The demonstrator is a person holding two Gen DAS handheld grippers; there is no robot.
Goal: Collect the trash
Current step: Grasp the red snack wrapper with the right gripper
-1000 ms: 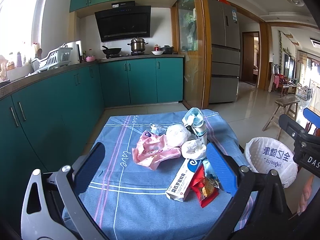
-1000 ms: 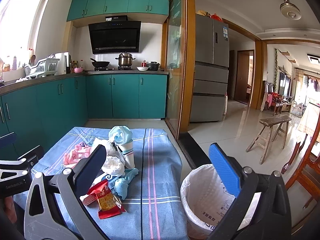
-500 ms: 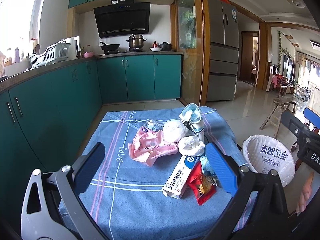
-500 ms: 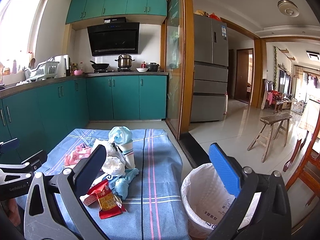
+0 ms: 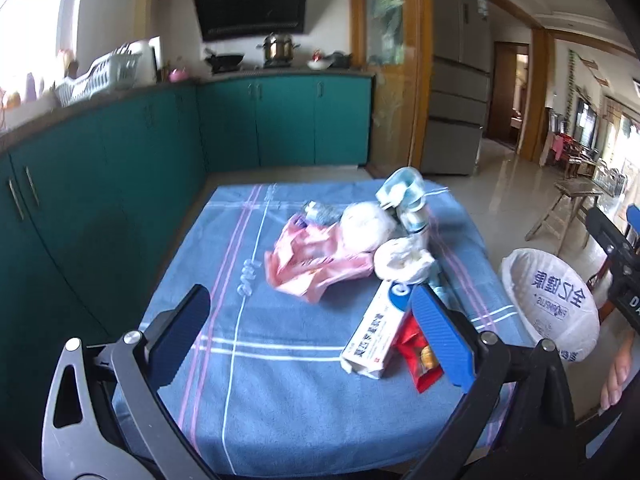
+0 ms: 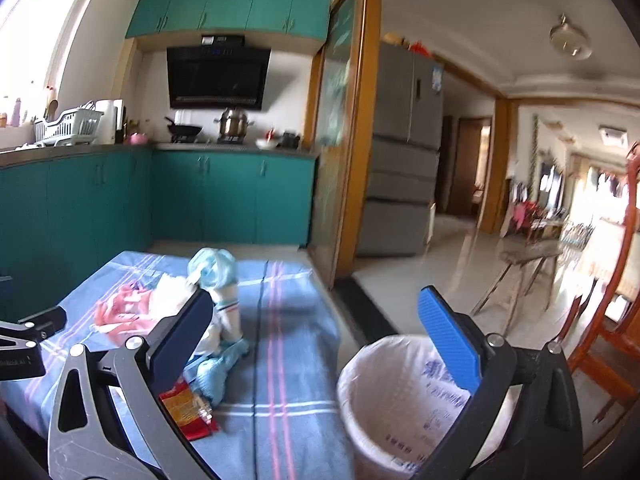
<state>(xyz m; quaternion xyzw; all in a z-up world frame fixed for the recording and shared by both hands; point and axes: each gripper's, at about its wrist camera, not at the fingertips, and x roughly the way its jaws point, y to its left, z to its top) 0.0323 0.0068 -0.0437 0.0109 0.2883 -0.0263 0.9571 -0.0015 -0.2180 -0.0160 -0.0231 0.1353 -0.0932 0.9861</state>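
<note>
Trash lies heaped on the blue tablecloth (image 5: 248, 364): a pink plastic bag (image 5: 316, 258), two white crumpled wads (image 5: 366, 226), a paper cup stuffed with blue waste (image 5: 408, 200), a toothpaste box (image 5: 378, 330) and a red snack wrapper (image 5: 420, 360). My left gripper (image 5: 308, 332) hangs open just short of the pile, nothing between its fingers. My right gripper (image 6: 316, 336) is open too, above the table's right edge; the red wrapper (image 6: 186, 410) and cup (image 6: 224, 292) lie to its left. The white-lined trash bin (image 6: 404, 400) stands on the floor right of the table.
Teal kitchen cabinets (image 5: 100, 152) run along the left and back walls. A grey fridge (image 6: 404, 168) stands behind the glass partition. A wooden stool (image 6: 520, 268) and red chair (image 6: 612, 320) are on the tiled floor to the right.
The left gripper has moved forward and down toward the pile. The right gripper has tilted upward a little. Both stay open and empty.
</note>
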